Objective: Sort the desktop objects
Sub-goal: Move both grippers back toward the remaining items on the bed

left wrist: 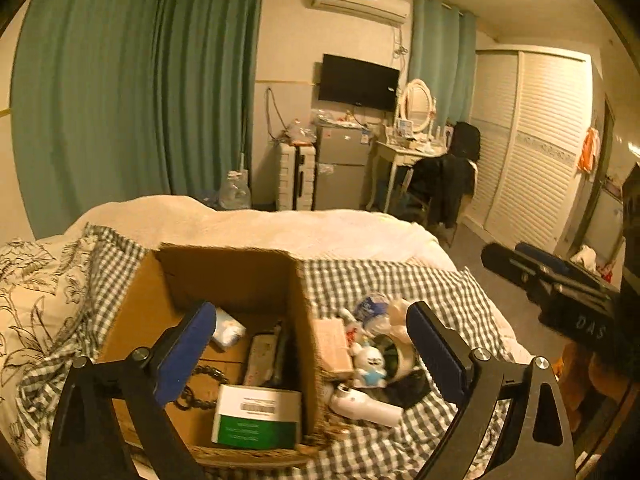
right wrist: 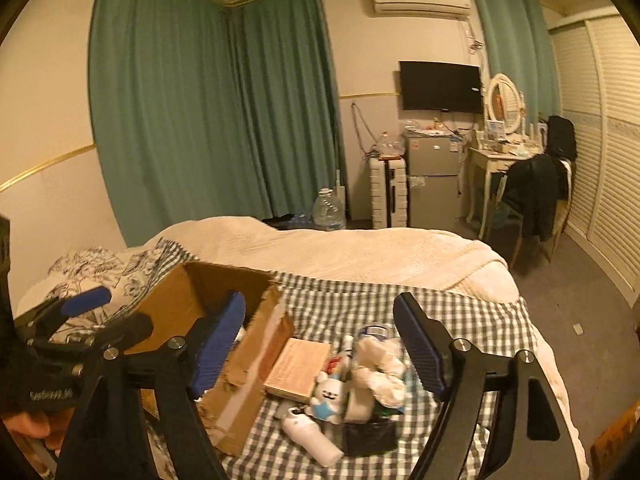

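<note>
An open cardboard box (left wrist: 224, 276) stands on the checked bedspread and holds a green-and-white carton (left wrist: 256, 418), a black chain (left wrist: 200, 386) and a white roll (left wrist: 228, 330). To its right lies a pile: a pink box (left wrist: 332, 344), a white-and-blue toy figure (left wrist: 370, 364), a white bottle (left wrist: 366, 406) and crumpled wrappers. My left gripper (left wrist: 312, 344) hovers open over the box's right wall, nothing between its blue pads. My right gripper (right wrist: 320, 340) hangs open above the pile (right wrist: 352, 380), beside the box (right wrist: 224, 320), empty as well.
The bed carries a cream blanket (right wrist: 360, 252) and a floral quilt (left wrist: 36, 292) at the left. Beyond it are green curtains, a water jug (right wrist: 328, 208), a suitcase, a small fridge (right wrist: 432, 176), a dressing table and a chair with dark clothes. Grey floor lies to the right.
</note>
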Demonstrator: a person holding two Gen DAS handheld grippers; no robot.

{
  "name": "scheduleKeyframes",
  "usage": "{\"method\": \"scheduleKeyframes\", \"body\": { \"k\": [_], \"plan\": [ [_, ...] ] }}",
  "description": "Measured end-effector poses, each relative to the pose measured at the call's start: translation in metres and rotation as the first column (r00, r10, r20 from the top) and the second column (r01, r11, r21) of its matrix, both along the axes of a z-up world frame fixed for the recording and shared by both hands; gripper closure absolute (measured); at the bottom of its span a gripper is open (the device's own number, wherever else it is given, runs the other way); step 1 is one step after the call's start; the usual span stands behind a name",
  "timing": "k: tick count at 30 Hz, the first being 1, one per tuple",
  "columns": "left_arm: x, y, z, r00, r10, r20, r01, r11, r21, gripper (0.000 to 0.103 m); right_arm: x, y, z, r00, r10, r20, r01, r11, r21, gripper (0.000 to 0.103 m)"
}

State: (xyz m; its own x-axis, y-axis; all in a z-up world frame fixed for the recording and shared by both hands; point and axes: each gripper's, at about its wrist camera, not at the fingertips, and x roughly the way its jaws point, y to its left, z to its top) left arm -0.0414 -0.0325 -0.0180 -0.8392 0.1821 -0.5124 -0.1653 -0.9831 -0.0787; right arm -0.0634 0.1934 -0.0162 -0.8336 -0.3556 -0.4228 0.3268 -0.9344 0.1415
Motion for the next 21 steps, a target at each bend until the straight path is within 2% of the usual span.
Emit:
{"method": "scheduleKeyframes", "body": {
  "k": [7, 9, 11, 21],
  "plan": [
    [0.002, 0.037, -0.017, 0.998, -0.035, 0.043, 0.036, 0.999, -0.004, 0.004, -0.007, 0.04, -0.006, 0.998, -0.063, 0.031, 0.065, 0.996, -0.054, 0.021],
    [0.003, 0.048, -0.022, 0.998, -0.052, 0.045, 0.052, 0.999, -0.012, 0.003, -0.007, 0.048, -0.006, 0.997, -0.076, 0.033, 0.078, 0.994, -0.074, 0.014],
    [0.004, 0.056, -0.027, 0.998, -0.057, 0.042, 0.058, 0.998, -0.021, 0.003, -0.007, 0.058, -0.008, 0.996, -0.089, 0.029, 0.091, 0.992, -0.091, 0.013],
    [0.005, 0.103, -0.067, 0.987, -0.095, 0.127, 0.099, 0.995, -0.023, 0.003, -0.01, 0.079, -0.02, 0.99, -0.133, 0.038, 0.135, 0.989, -0.063, 0.013]
  ]
}}
